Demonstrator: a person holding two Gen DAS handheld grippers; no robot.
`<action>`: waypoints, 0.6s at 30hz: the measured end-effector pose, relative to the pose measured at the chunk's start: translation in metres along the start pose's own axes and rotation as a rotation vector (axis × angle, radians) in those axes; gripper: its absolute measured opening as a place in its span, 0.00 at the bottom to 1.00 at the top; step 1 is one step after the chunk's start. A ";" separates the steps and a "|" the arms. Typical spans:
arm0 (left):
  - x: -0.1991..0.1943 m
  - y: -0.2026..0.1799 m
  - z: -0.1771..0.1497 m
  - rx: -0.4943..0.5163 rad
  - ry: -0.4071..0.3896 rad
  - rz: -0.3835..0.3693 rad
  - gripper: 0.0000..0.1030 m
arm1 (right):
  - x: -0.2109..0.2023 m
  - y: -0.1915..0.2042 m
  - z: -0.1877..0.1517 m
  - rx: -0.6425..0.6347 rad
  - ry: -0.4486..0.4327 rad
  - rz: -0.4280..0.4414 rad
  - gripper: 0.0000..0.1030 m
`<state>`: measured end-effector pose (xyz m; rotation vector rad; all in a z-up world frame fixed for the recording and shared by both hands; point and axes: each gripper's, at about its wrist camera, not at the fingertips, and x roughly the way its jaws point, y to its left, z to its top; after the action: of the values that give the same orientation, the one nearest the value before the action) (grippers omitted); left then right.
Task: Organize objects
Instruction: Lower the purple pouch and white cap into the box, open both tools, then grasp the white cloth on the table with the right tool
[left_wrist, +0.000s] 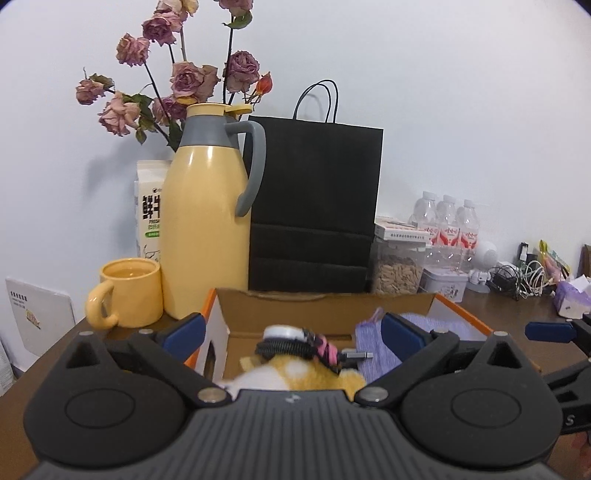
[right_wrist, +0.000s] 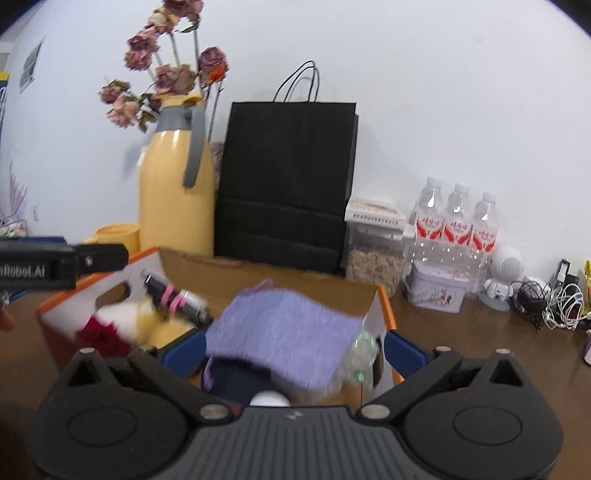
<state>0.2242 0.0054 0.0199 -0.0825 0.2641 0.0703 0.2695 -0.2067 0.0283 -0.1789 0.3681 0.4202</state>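
Both hand-held grippers, left (left_wrist: 291, 334) and right (right_wrist: 293, 349), gape wide, seemingly empty, above the box (right_wrist: 373, 295).

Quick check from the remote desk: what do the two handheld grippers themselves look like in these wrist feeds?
Both match. The left gripper and right gripper each have a ribbed dark grey body, black linkage arms with round silver pins, two black round-capped housings with triangular cut-outs, and blue pads on the fingers. In the right wrist view, the left gripper's side carries white lettering ending "Robot.AI". No cables or sleeves show.
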 end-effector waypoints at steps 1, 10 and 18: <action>-0.005 0.000 -0.003 0.006 0.001 0.001 1.00 | -0.005 0.001 -0.006 -0.005 0.010 0.007 1.00; -0.041 0.000 -0.027 0.034 0.043 -0.014 1.00 | -0.043 -0.001 -0.053 -0.006 0.130 0.113 1.00; -0.059 0.004 -0.049 0.040 0.133 -0.011 1.00 | -0.068 -0.012 -0.078 0.025 0.193 0.183 1.00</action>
<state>0.1548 0.0012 -0.0120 -0.0485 0.3974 0.0484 0.1925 -0.2613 -0.0156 -0.1627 0.5818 0.5805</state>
